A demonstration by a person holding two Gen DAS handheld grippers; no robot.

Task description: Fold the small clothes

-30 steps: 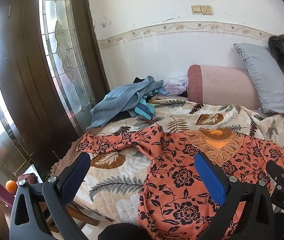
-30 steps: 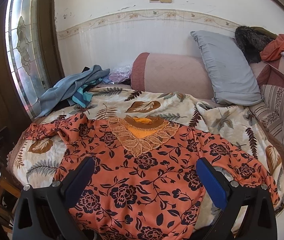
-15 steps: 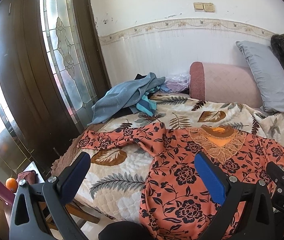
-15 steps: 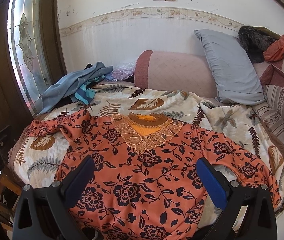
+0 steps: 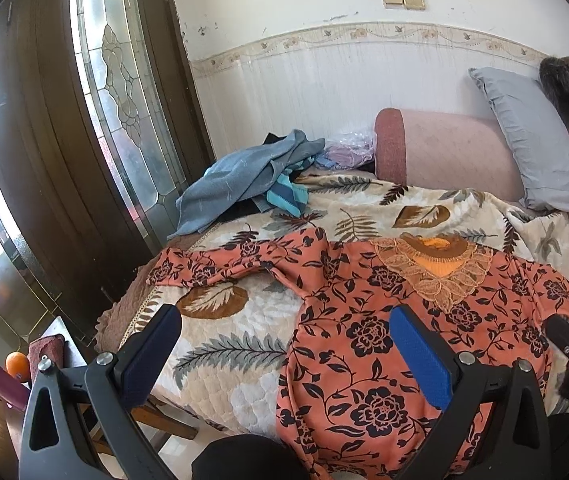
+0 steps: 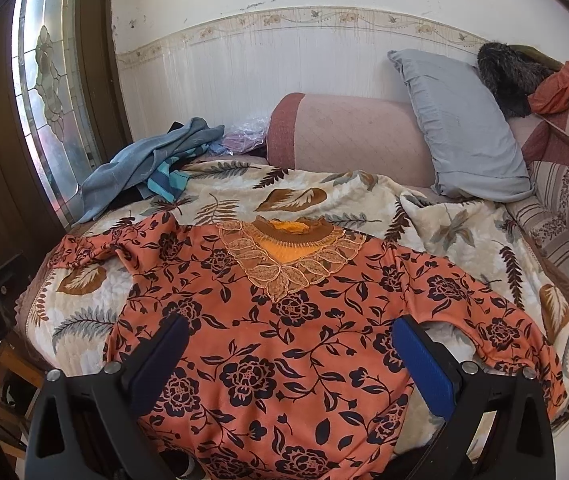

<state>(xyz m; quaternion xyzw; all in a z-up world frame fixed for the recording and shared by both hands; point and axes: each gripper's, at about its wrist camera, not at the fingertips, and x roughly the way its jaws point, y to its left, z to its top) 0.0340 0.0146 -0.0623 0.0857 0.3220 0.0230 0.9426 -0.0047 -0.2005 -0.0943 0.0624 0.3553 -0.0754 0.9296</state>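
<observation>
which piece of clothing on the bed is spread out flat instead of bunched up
The orange floral top, spread flat near both open grippers. The blue-grey garment by the window lies crumpled in a heap.

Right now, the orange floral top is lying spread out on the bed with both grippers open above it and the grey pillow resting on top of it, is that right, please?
Not quite: the pillow is not on the top; it leans at the far end of the bed, clear of it, as the right wrist view shows. The top does lie spread out, with the left gripper and right gripper open above it.
</observation>
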